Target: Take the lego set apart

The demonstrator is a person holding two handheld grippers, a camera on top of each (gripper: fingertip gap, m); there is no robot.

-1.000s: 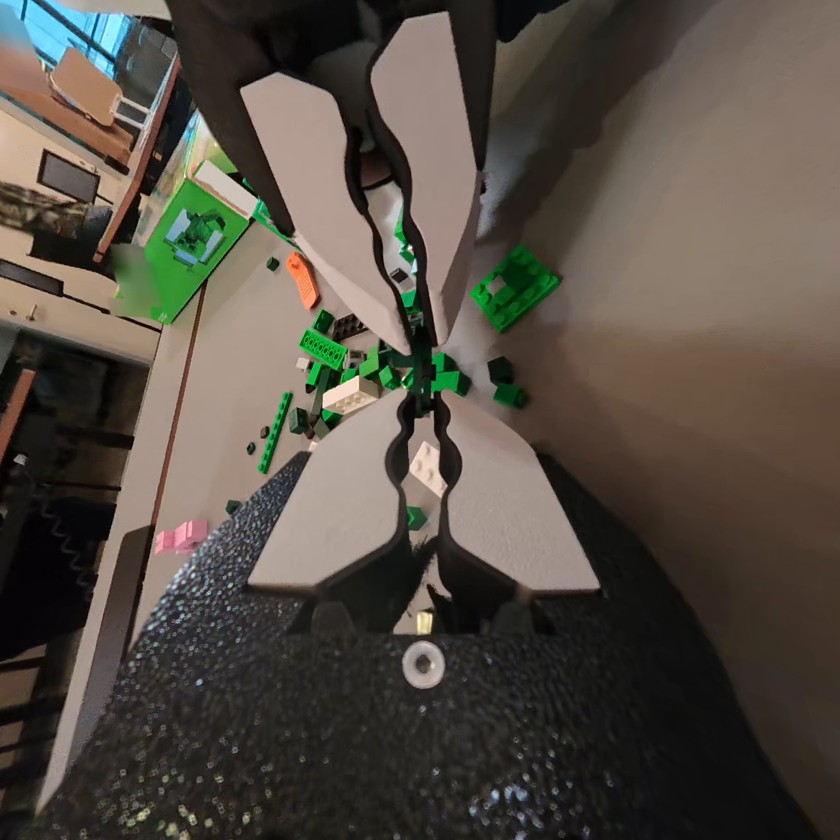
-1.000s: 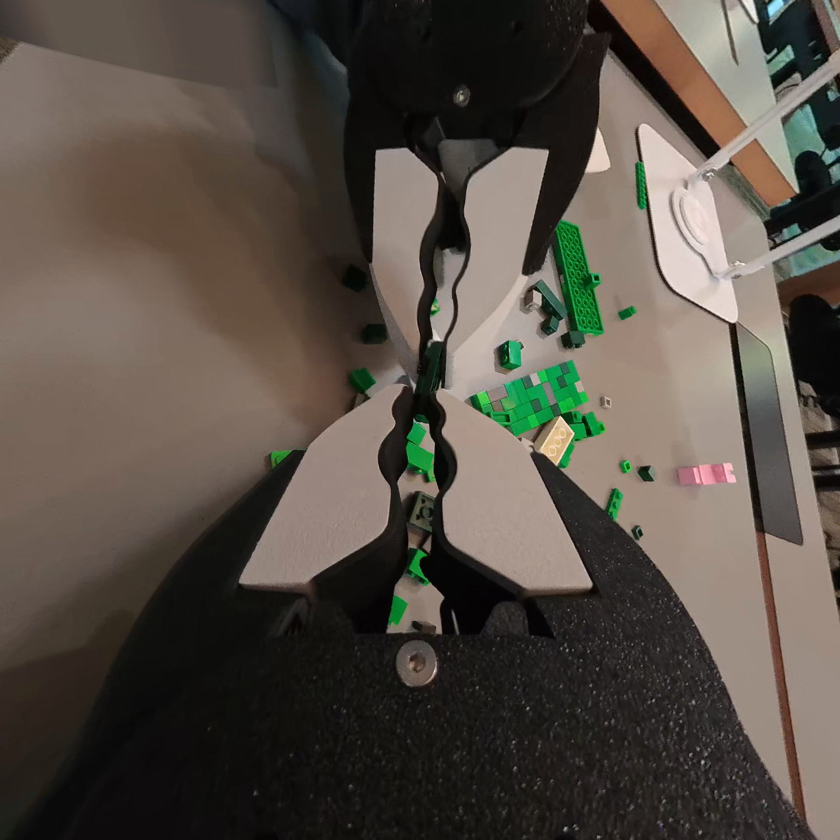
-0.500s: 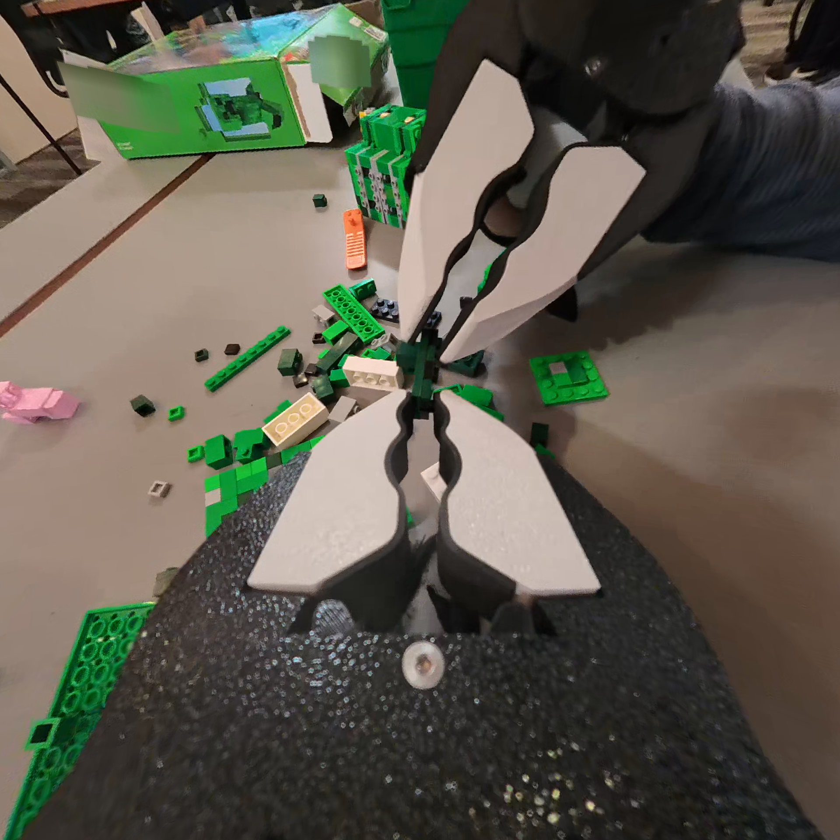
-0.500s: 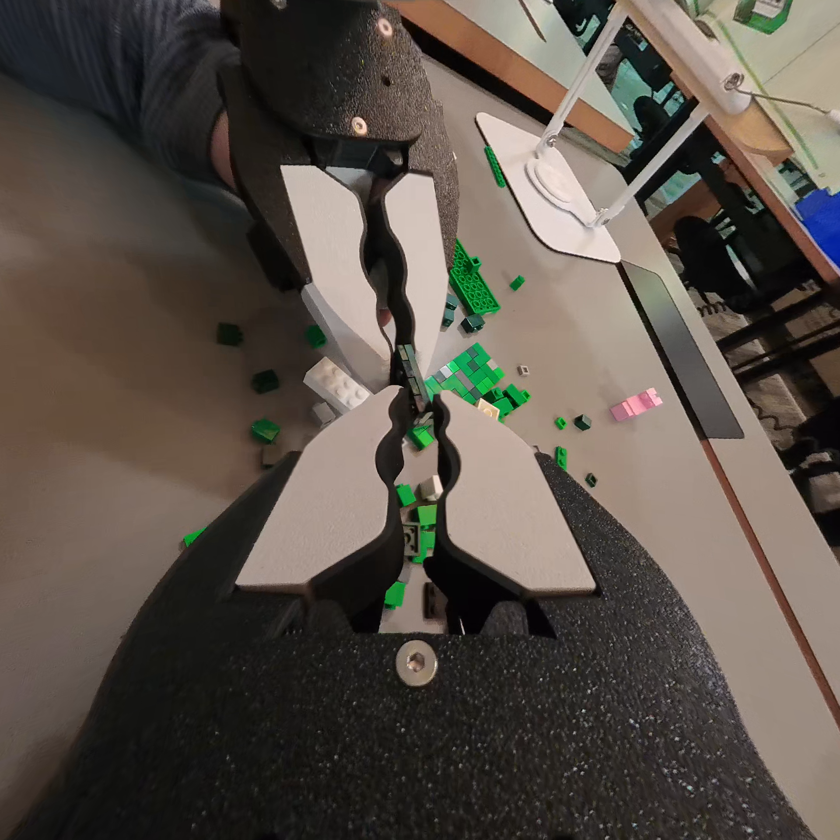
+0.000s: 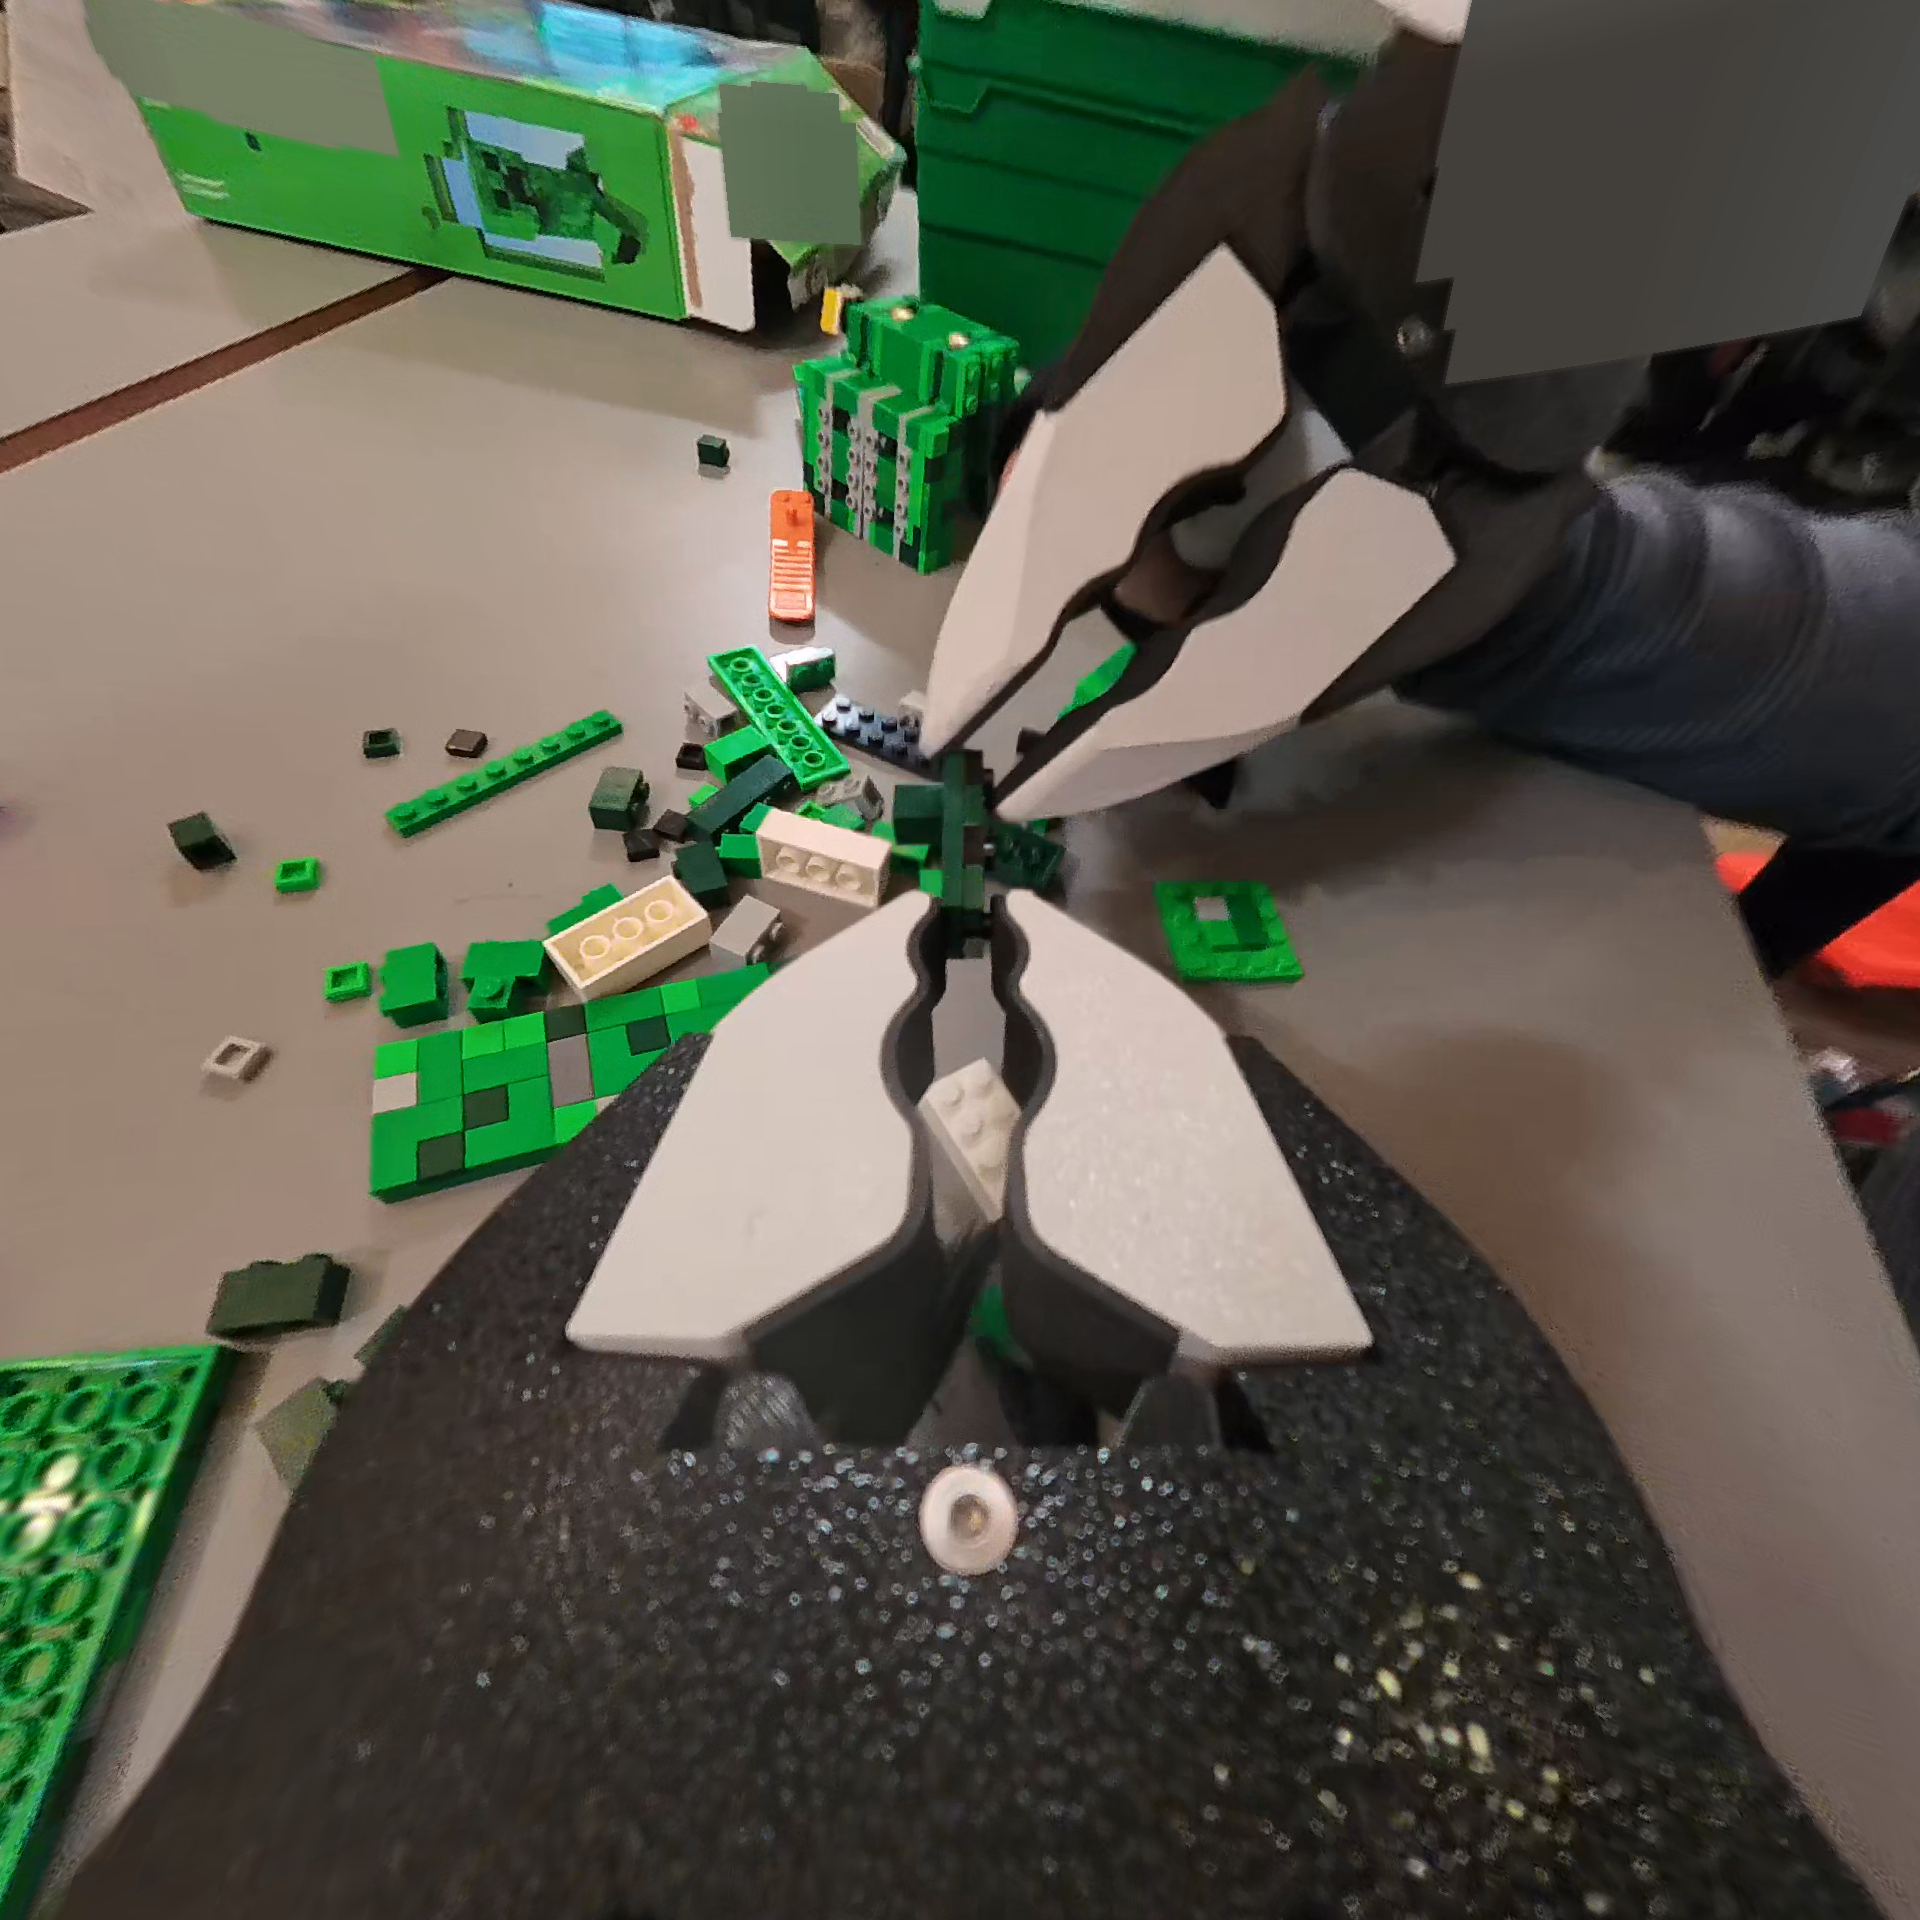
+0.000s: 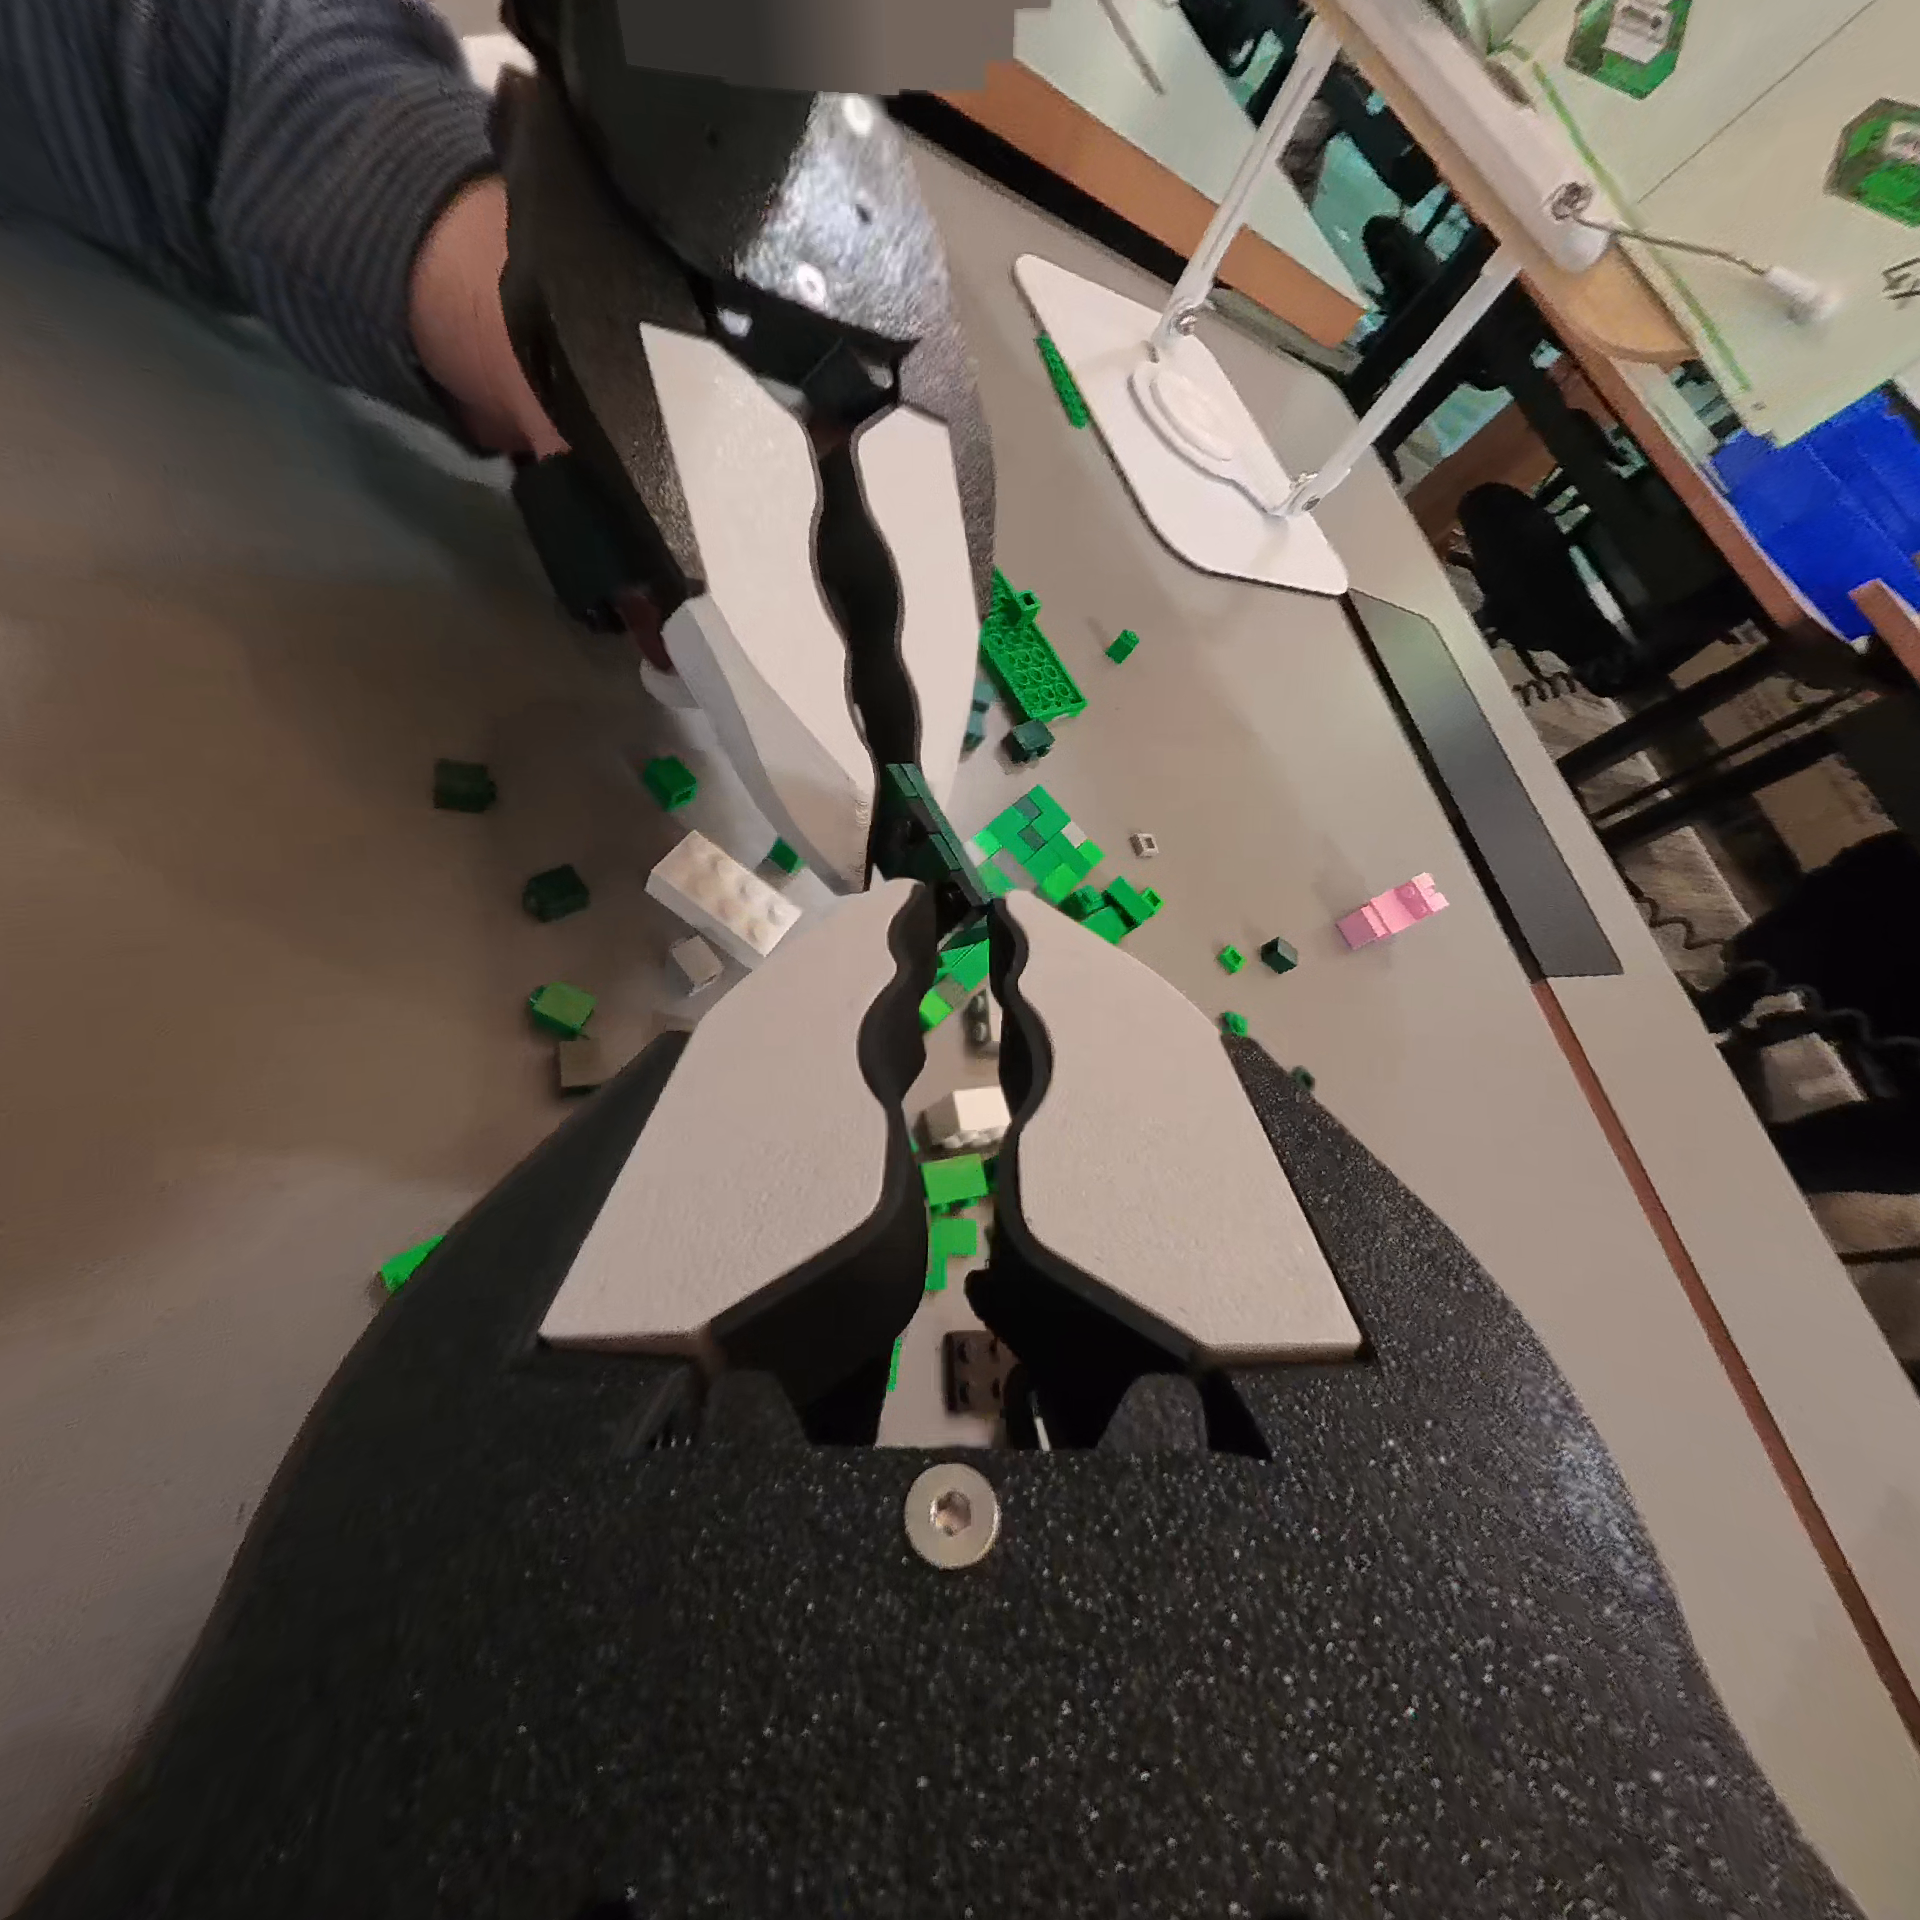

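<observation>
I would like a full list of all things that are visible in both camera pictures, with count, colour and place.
small brick stack: one, dark green, held in the air between both grippers
loose bricks: many, green, white and grey, scattered on the table
mosaic plate: one, mixed greens, flat on the table
part-built block: one, green and grey, standing near the box
brick separator: one, orange, beside that block
set box: one, green, far edge
pink piece: one, apart from the pile
lamp base: one, white, far end
table: one, grey
left gripper: shut on the stack's near end
right gripper: shut on its other end
sleeve: dark blue, behind right gripper
</observation>
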